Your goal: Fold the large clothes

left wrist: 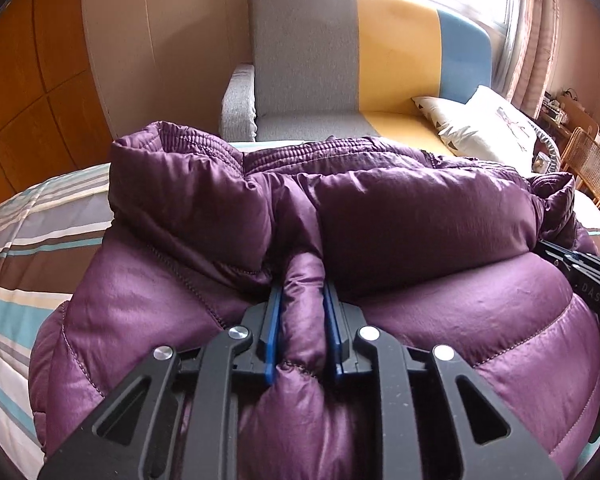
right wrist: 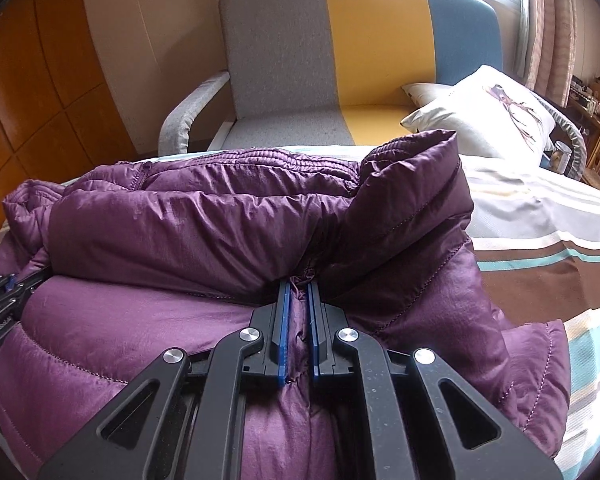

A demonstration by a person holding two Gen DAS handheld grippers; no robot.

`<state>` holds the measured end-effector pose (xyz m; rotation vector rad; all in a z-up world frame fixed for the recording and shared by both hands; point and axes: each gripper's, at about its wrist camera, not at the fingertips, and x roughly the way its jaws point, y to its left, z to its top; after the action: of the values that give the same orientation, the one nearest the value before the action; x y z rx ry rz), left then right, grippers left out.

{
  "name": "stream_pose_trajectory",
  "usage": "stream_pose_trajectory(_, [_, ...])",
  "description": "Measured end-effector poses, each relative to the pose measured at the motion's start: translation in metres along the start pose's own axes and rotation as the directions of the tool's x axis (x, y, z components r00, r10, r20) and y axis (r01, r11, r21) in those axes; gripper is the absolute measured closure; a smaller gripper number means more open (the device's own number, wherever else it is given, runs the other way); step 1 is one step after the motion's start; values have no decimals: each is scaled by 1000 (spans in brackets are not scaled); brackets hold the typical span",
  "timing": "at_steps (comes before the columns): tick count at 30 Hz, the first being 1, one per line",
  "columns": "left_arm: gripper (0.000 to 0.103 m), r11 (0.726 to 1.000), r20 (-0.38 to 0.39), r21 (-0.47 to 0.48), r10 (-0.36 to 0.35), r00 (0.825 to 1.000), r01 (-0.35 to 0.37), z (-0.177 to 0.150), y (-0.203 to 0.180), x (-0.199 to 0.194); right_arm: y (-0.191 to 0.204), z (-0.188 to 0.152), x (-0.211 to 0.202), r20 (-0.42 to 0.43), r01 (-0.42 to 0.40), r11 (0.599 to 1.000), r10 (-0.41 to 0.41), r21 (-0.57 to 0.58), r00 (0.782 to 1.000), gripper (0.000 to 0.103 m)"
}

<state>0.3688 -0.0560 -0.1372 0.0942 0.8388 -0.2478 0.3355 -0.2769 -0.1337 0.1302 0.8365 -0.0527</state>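
I'm working on a big purple puffer jacket (left wrist: 380,216) that is lying across the striped bed (left wrist: 32,232), its far half doubled over the near half, and the biggest worry is the bulk itself: the down is springing back, so the fold could be puffing open the moment my pinches go. My right gripper (right wrist: 298,300) is clenching hard on a thin ridge of the shell at the fold line, toward the right end of the jacket; a pinch that small on slick nylon could be slipping out if I'm tugging. My left gripper (left wrist: 302,300) is sitting toward the left end with a fat roll of padding bulging between its blue pads, the jaws standing a little apart, and I'm judging the fabric is still being squeezed there; if this side is letting go first, the fold is likely skewing. The raised collar (left wrist: 172,152) is standing up at the far left corner and could be flopping crooked. Beyond the jacket, the bedspread is running in brown, teal and white stripes, soft enough for the bundle to be sinking unevenly. Past the bed, a grey, yellow and blue sofa (left wrist: 360,48) is facing me, pale cushions (left wrist: 488,124) are leaning at its right, curtains (left wrist: 536,36) are catching window light, and a small wicker chair (left wrist: 588,164) is standing far right.
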Motion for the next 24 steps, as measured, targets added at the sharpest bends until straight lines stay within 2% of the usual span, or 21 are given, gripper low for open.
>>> stream_pose_trajectory(3, [69,1000,8,-5,22,1000,-22,-3,0,-9,2,-1,-1,2,8,1000,-8,-8,1000,96])
stream_pose_trajectory(5, [41,1000,24,-12,27,999,-26,-4,1,-21,2,-1,-2,4,10,1000,-10,-10,1000,96])
stream_pose_trajectory(7, [39,999,47,-24,24,999,-23,-3,5,-32,1,-1,-2,6,8,1000,-8,-8,1000,96])
stream_pose_trajectory(10, [37,997,64,-44,63,996,-60,0,14,-44,2,-1,-4,11,9,1000,-9,-11,1000,94])
stream_pose_trajectory(15, [37,993,54,-70,96,994,-92,13,28,-50,2,-3,-14,25,3,1000,-2,-18,1000,91])
stream_pose_trajectory(20, [34,994,61,-19,108,992,-107,32,19,-51,8,10,-41,75,-19,999,21,-29,997,91])
stream_pose_trajectory(24, [32,991,21,36,126,992,-127,44,4,-31,31,29,-34,70,-22,997,27,-75,997,91])
